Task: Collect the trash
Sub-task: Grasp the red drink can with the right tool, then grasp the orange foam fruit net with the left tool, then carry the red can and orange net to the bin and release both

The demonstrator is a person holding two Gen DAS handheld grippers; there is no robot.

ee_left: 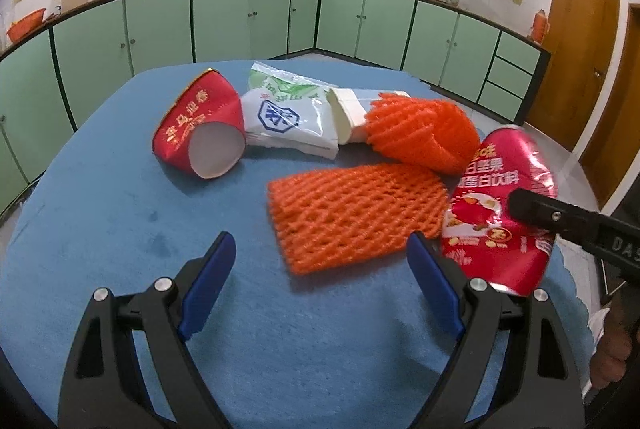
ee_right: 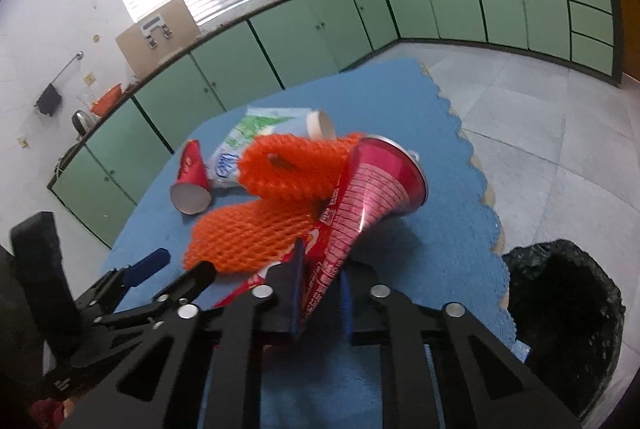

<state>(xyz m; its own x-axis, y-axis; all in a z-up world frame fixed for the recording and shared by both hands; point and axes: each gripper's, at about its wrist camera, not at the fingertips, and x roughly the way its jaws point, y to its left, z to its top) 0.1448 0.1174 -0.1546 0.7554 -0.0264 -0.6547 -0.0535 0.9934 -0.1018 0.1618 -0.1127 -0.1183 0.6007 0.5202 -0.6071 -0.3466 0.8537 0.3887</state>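
Note:
My right gripper (ee_right: 320, 283) is shut on a crushed red drink can (ee_right: 360, 205) and holds it lifted above the blue table; the can also shows at the right of the left wrist view (ee_left: 492, 221). My left gripper (ee_left: 320, 261) is open and empty, low over the table, just short of a flat orange foam net (ee_left: 352, 217). Behind it lie a second, rolled orange net (ee_left: 424, 133), a white box (ee_left: 352, 113), a white plastic bag (ee_left: 284, 113) and a crushed red paper cup (ee_left: 200, 125).
A bin lined with a black bag (ee_right: 568, 313) stands on the floor beside the table's right edge. The blue table mat (ee_left: 120, 213) has a scalloped right edge. Green kitchen cabinets (ee_left: 248, 21) run along the far walls.

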